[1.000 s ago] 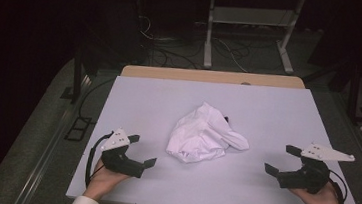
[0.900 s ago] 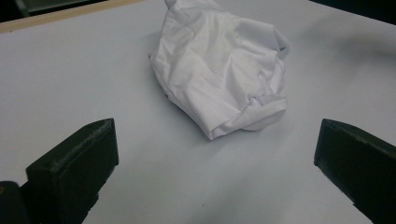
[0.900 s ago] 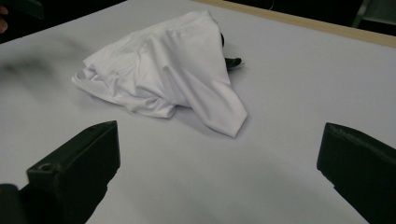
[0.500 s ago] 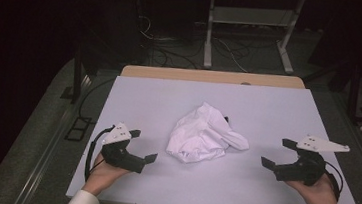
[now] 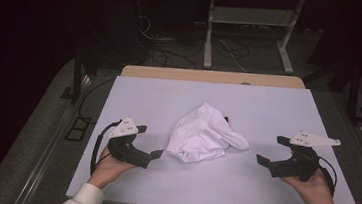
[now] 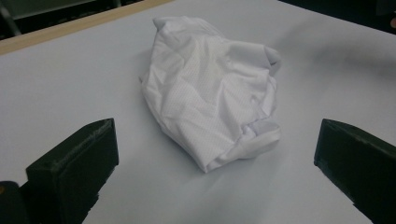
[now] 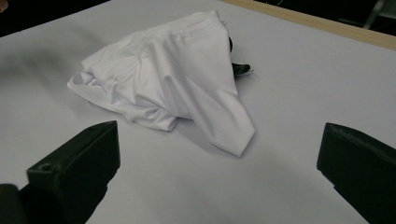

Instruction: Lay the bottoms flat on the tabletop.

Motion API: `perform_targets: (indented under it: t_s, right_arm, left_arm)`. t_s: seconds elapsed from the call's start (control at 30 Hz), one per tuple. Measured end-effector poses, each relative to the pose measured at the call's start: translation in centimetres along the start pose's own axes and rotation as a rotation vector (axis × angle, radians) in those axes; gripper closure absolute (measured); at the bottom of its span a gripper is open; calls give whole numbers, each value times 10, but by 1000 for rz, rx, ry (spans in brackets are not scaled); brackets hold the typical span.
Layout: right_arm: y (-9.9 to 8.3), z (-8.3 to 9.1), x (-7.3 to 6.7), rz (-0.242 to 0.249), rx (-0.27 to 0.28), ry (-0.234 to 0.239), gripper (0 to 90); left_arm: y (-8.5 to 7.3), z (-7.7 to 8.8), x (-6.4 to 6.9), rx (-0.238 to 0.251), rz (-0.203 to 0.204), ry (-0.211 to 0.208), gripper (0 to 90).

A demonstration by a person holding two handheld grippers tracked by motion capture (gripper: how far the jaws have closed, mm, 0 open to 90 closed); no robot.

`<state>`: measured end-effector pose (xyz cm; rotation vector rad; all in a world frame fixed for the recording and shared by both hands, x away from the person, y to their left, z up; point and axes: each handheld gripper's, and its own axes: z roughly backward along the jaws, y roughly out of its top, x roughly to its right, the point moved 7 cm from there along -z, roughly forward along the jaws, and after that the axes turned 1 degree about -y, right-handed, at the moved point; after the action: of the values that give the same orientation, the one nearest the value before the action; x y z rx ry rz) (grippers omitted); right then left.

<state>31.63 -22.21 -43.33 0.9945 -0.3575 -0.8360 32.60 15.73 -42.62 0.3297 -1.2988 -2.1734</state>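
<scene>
A crumpled white garment [image 5: 203,134] lies bunched in the middle of the pale table [image 5: 269,105]. A small dark piece [image 7: 240,69] pokes out from under its far side. My left gripper [image 5: 148,140] is open just left of the heap, jaws wide and pointing at it; the cloth [image 6: 212,93] lies a short way ahead of them. My right gripper [image 5: 272,150] is open to the right of the heap, a little apart from a sleeve-like flap [image 7: 224,121]. Neither gripper touches the fabric.
A wooden strip [image 5: 211,77] runs along the table's far edge. Beyond it stand a metal frame [image 5: 249,23] and cables [image 5: 174,46] on a dark floor. Bare table surface lies all around the garment.
Both grippers have moved inward and slightly forward toward the garment, the right one more. The garment has not moved.
</scene>
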Motion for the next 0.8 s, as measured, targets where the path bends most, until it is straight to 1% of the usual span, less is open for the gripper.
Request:
perform_targets:
  t_s: [0.13,0.37,0.57,0.6,0.73,0.8]
  right_arm:
    - [1,-3,1,-2,-5,4,0]
    - [8,-14,6,-6,-10,14,0]
    - [13,-22,8,-10,-6,21,0]
    - [13,-25,10,-12,-3,22,0]
    - [14,-30,12,-23,6,24,0]
    - [13,-33,13,-15,-1,22,0]
  left_arm:
    - [4,-4,-1,-2,-8,-4,0]
    - [7,-12,-3,-5,-3,-10,0]
    - [9,-19,-5,-11,-5,-11,0]
    - [9,-20,-5,-12,-5,-13,0]
    - [9,-24,-7,-3,0,-13,0]
    - [9,-26,-8,-3,2,-11,0]
